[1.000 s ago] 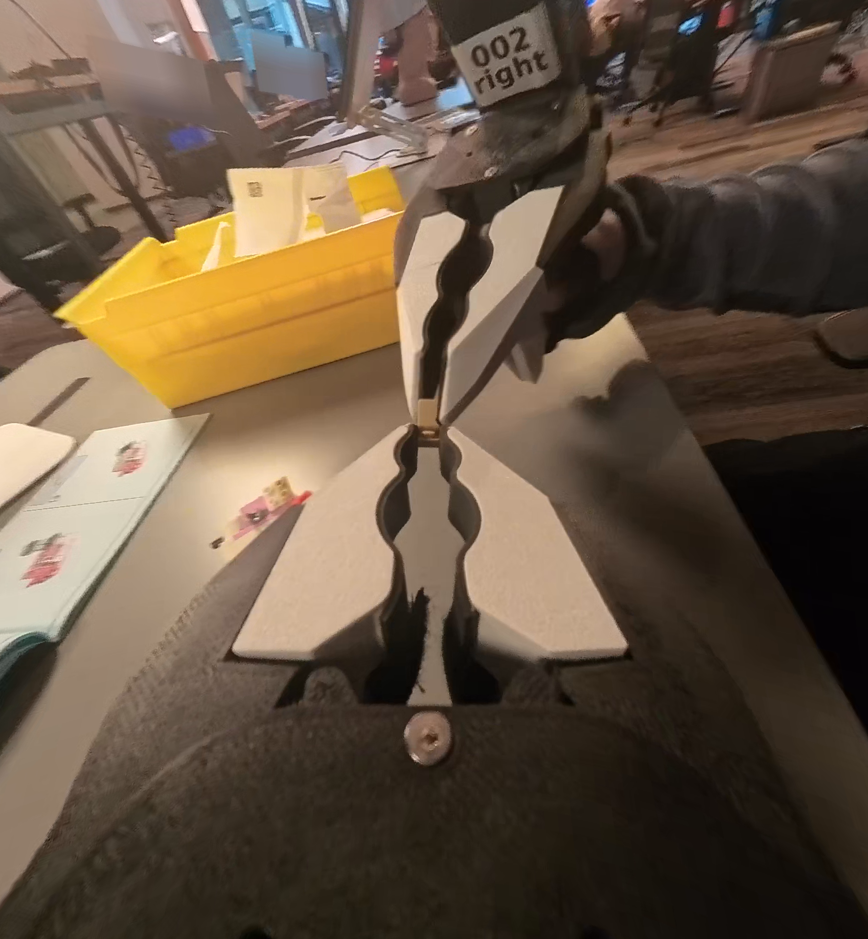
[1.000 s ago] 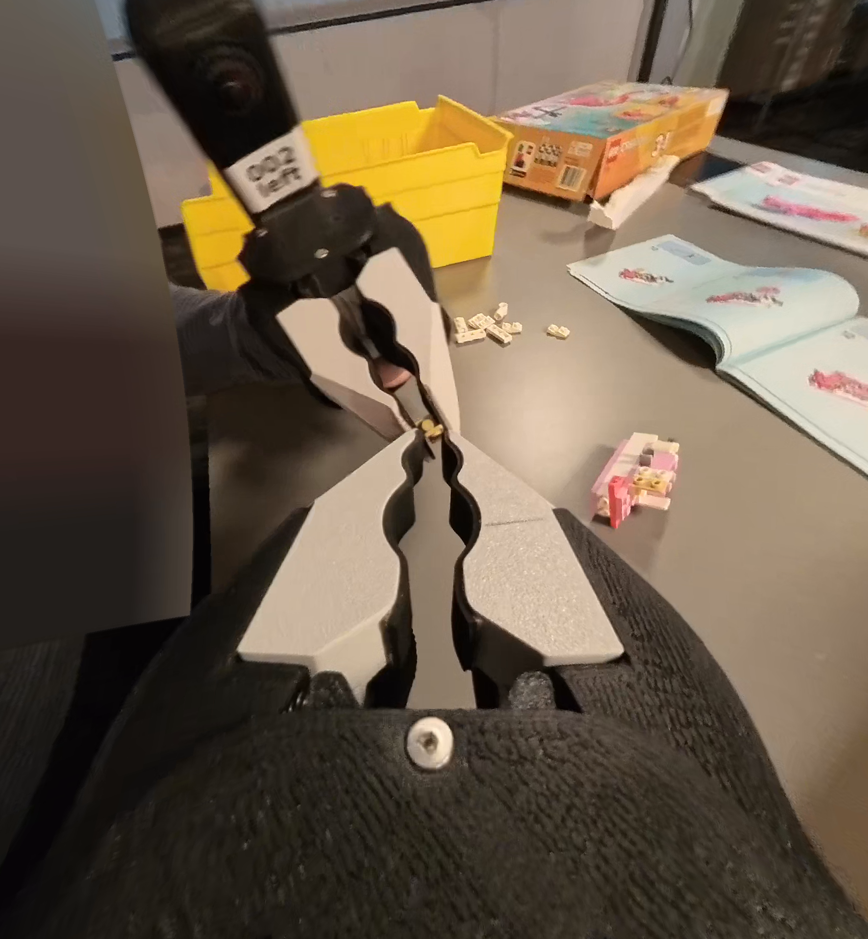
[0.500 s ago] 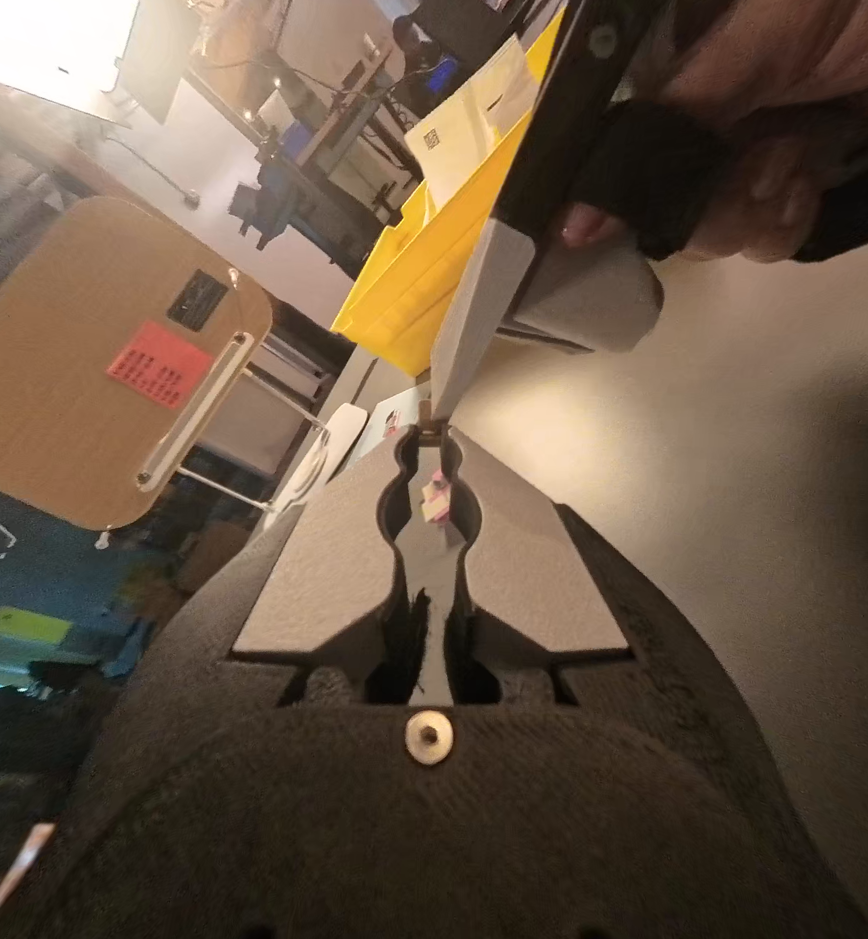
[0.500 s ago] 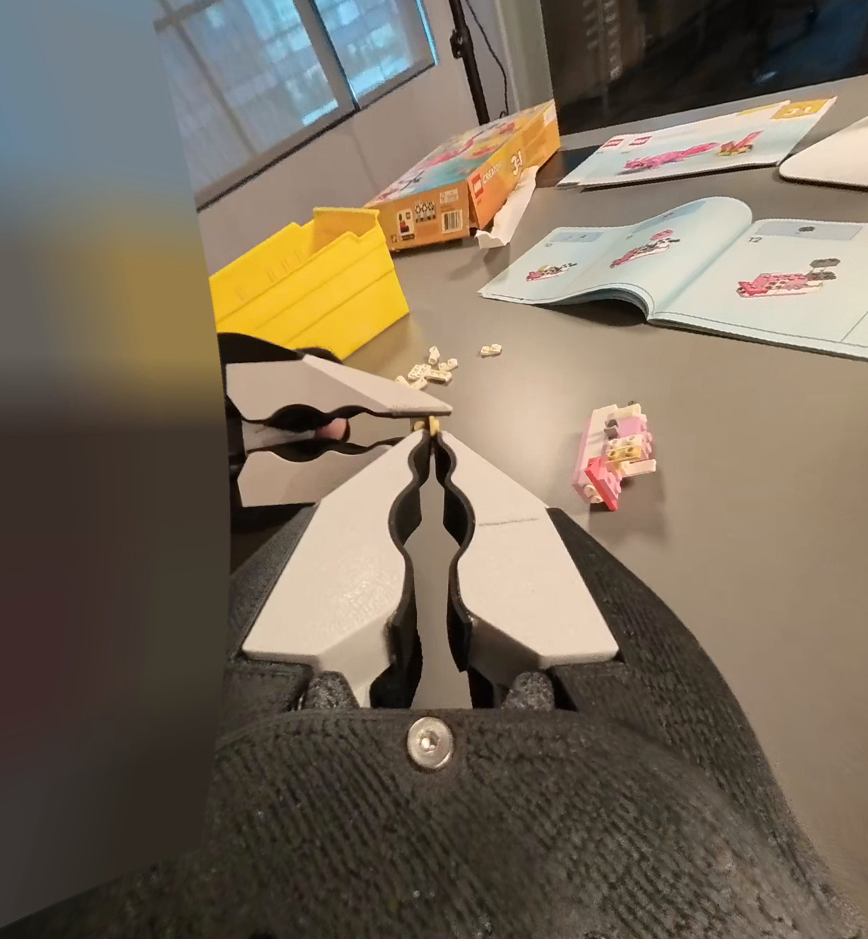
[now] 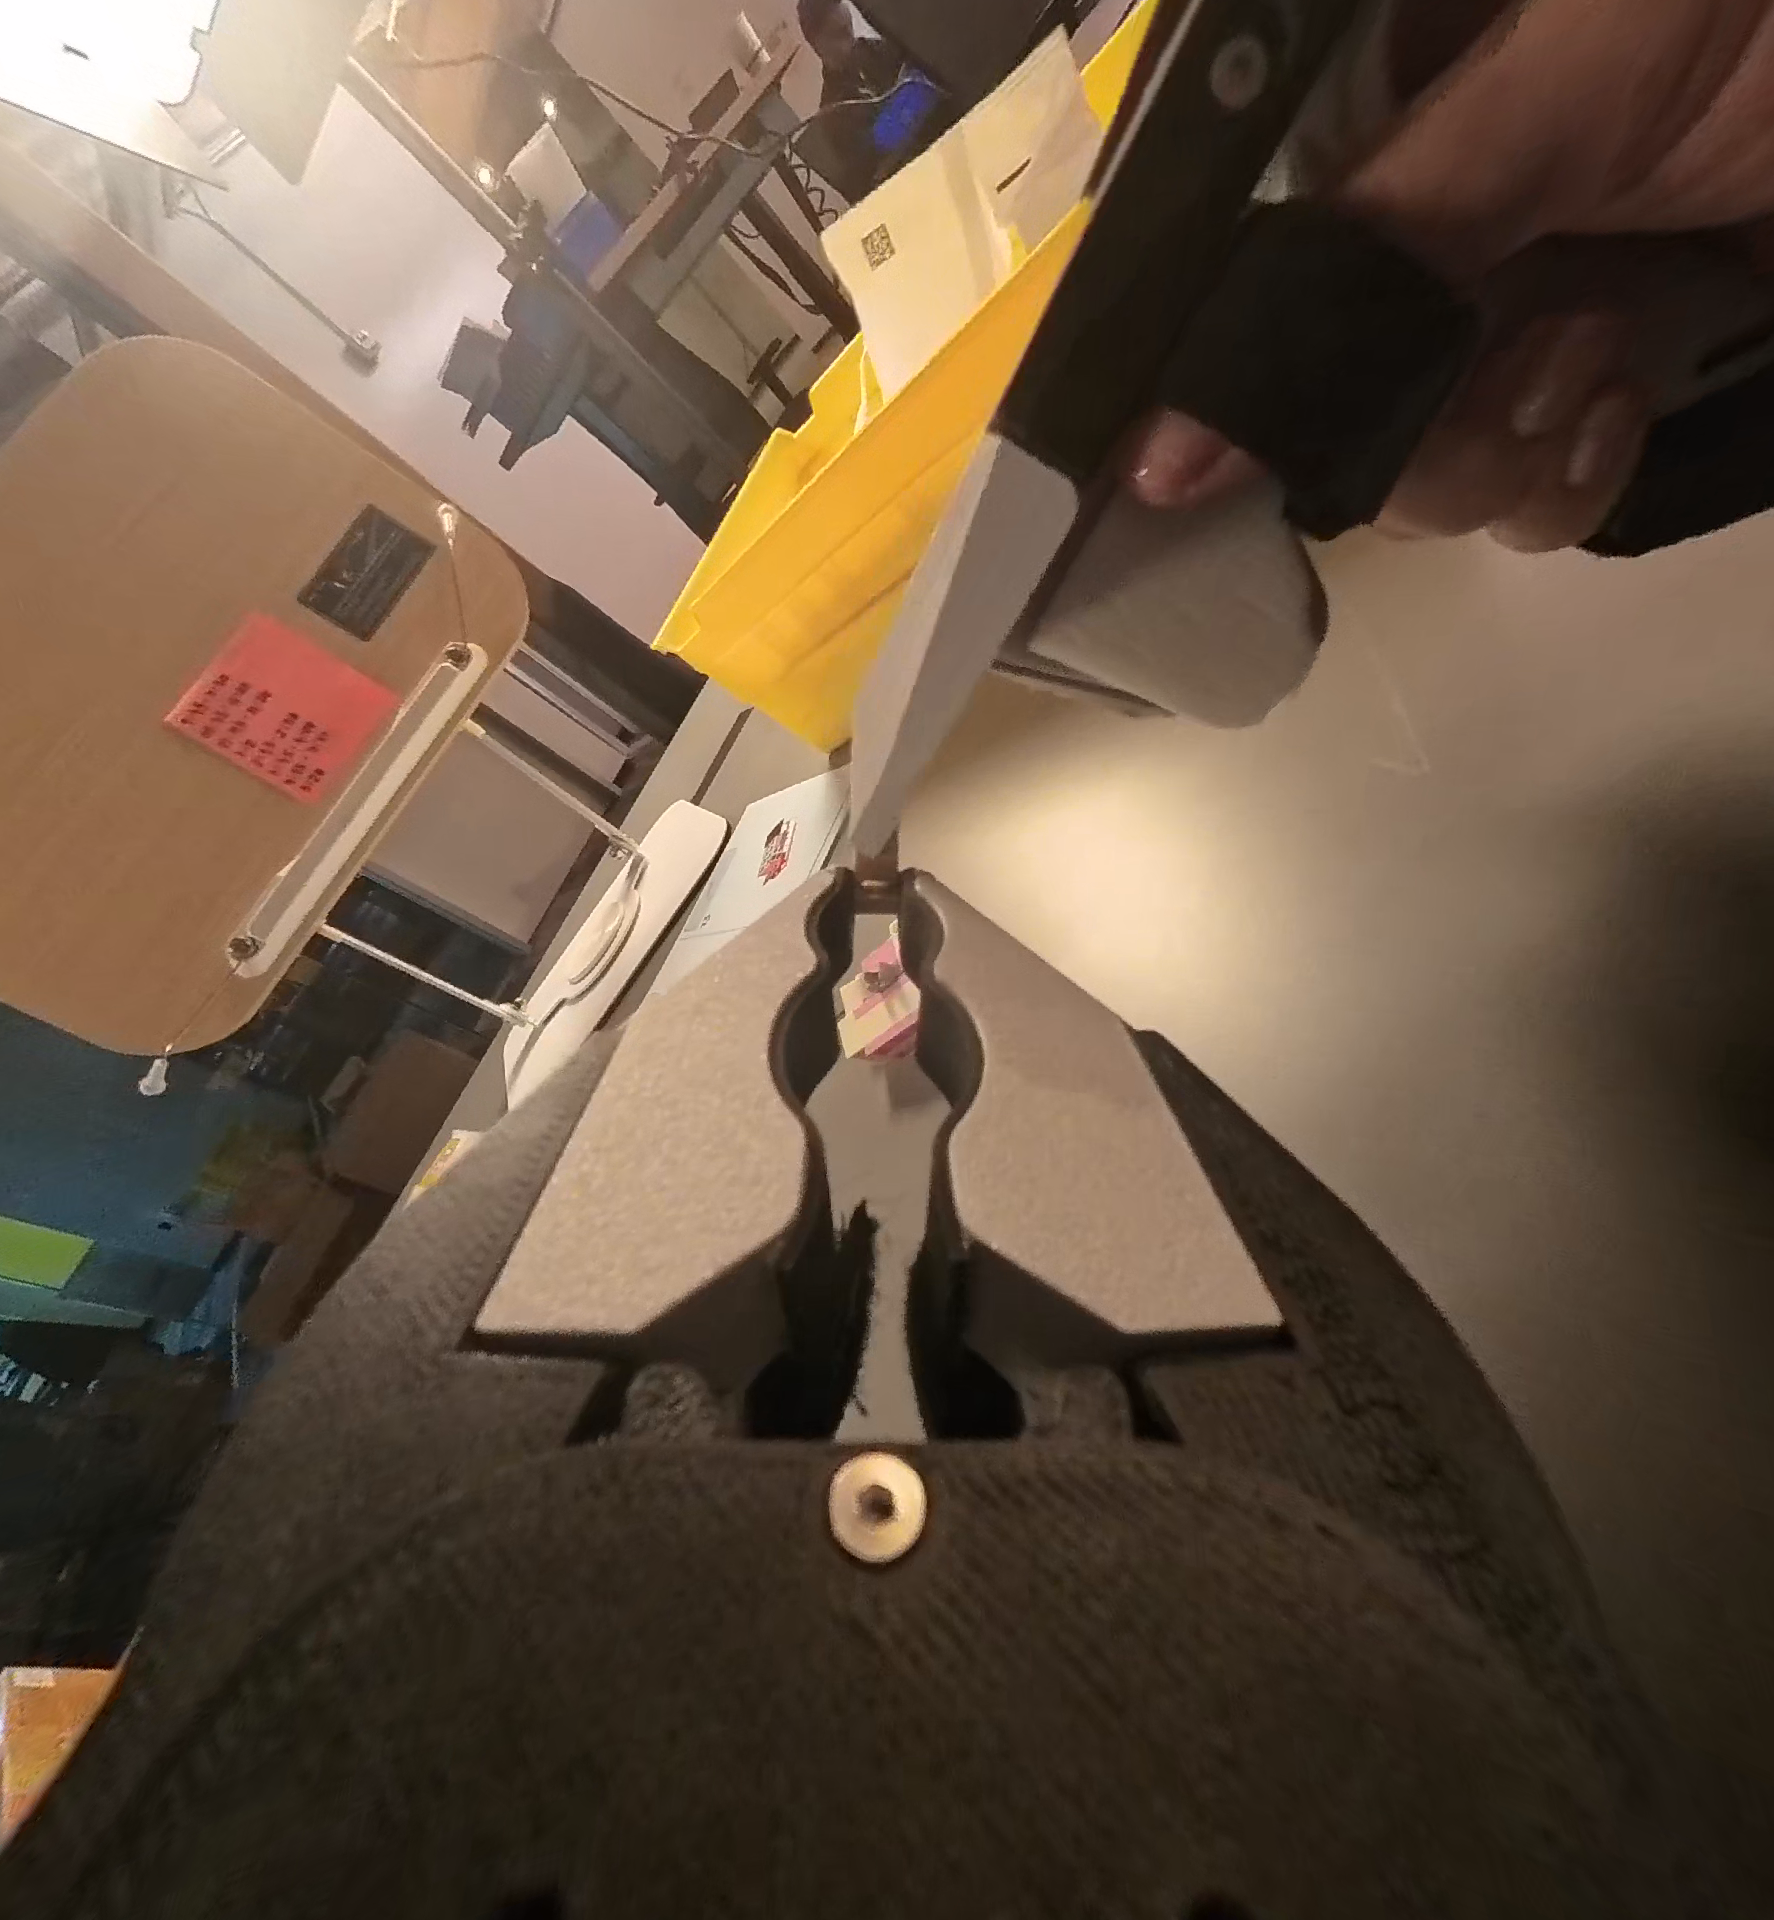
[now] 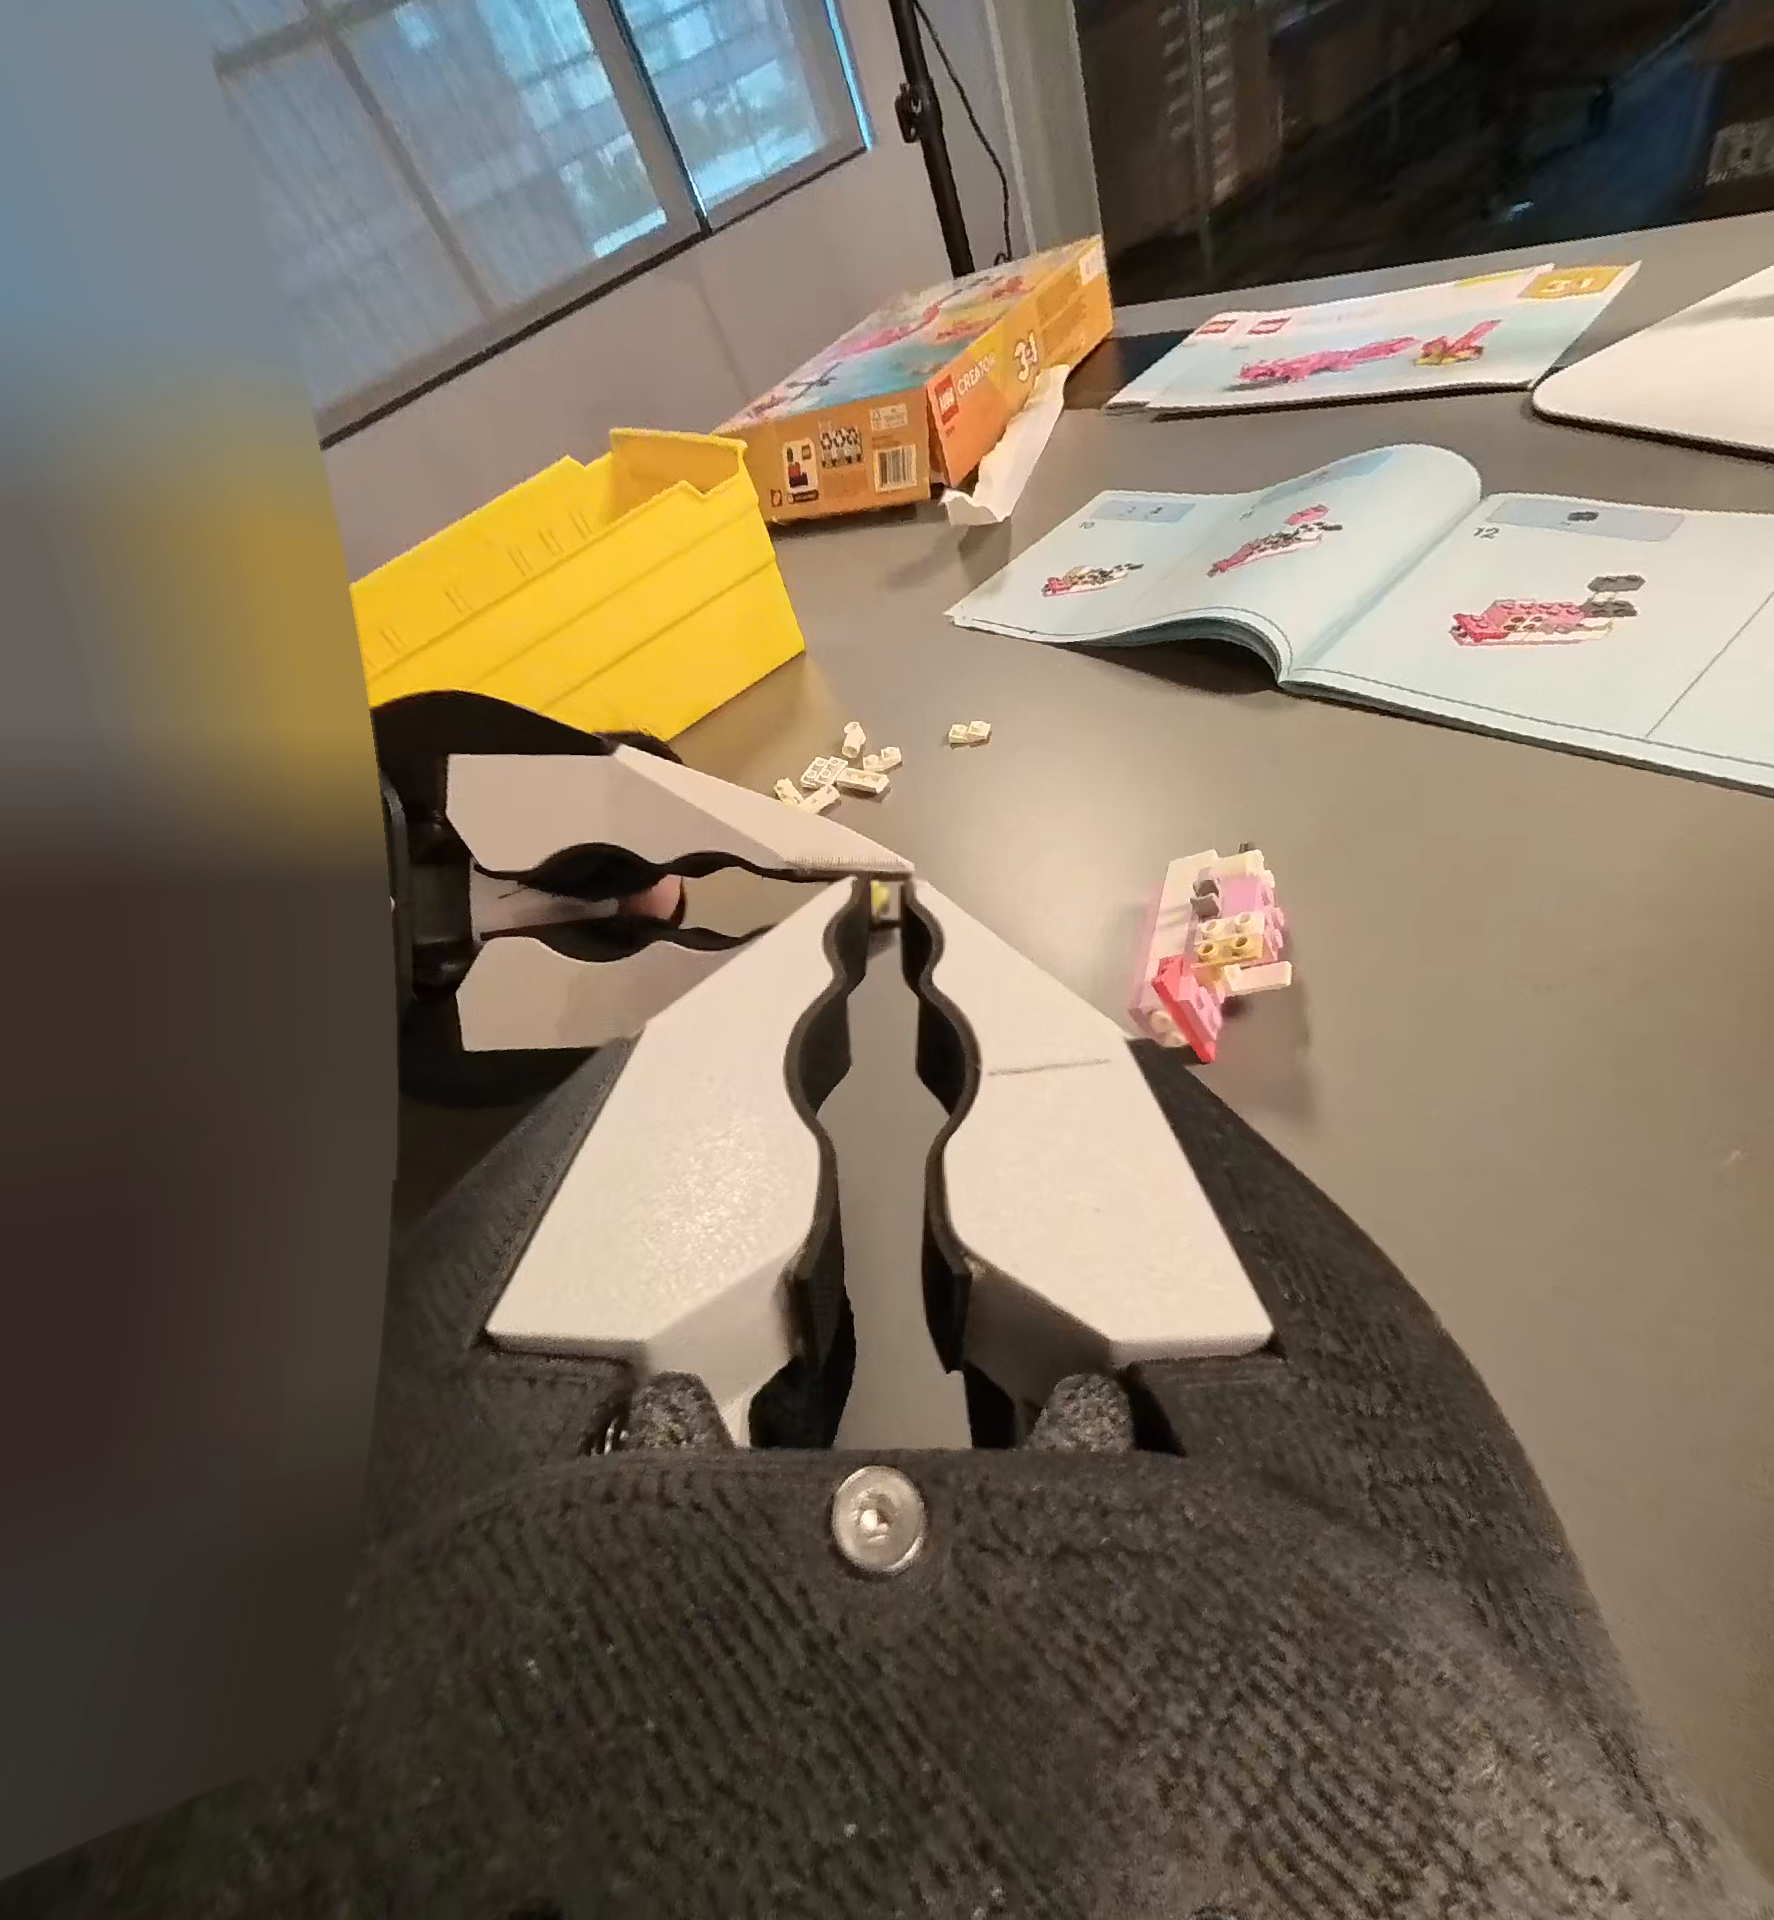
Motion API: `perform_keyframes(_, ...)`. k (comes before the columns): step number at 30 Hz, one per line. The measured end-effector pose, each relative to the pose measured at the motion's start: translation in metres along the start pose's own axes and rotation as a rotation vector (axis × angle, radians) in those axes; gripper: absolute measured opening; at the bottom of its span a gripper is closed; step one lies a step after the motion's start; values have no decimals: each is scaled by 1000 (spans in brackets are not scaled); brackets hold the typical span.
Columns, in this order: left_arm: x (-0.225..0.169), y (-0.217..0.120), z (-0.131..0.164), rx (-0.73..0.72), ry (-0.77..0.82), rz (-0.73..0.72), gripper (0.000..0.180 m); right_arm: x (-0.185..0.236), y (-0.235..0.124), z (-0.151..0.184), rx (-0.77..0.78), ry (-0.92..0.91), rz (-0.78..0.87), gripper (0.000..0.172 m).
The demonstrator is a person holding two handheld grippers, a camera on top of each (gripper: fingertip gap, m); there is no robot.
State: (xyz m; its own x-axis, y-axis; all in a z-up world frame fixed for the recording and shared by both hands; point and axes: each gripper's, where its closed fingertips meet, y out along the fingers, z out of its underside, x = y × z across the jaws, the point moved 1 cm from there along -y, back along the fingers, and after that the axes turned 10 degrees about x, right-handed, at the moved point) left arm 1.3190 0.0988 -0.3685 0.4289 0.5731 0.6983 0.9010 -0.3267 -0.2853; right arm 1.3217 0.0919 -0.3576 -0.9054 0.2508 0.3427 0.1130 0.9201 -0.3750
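Since half a second ago, little has shifted: both grippers stay tip to tip above the table [image 6: 1278, 831], near the yellow bin [image 6: 592, 582]. Left gripper [image 5: 875, 885] and right gripper [image 6: 878, 891] (jaws nearly closed) each pinch one small yellowish brick [image 6: 877, 900]; its long axis is too small to tell.

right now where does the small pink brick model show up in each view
Left wrist view: the small pink brick model shows just above centre, through the gap between the left tool's fingers, lying on the grey table.
Right wrist view: it lies right of centre on the table, just right of the right tool's fingers.
Shared landmark: the yellow bin, which lies beyond the tools in both views.
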Motion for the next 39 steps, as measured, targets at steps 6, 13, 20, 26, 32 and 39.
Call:
perform_keyframes(6,3,-1,1,-6,-16,-4,6,2,4,-2,-1,-12,-10,2)
perform_keyframes(13,-8,9,9,57,-288,204,31,-13,1,2,15,-33,72,1)
perform_keyframes(20,-16,56,65,441,-679,429,105,-69,-12,2,-32,34,285,1)
perform_keyframes(26,-15,73,65,459,-716,490,95,-79,-7,7,-42,45,321,1)
perform_keyframes(32,-18,79,63,455,-610,507,65,-83,-6,10,-8,21,358,1)
perform_keyframes(39,15,66,39,160,-504,346,65,-72,-10,-6,-92,110,228,1)
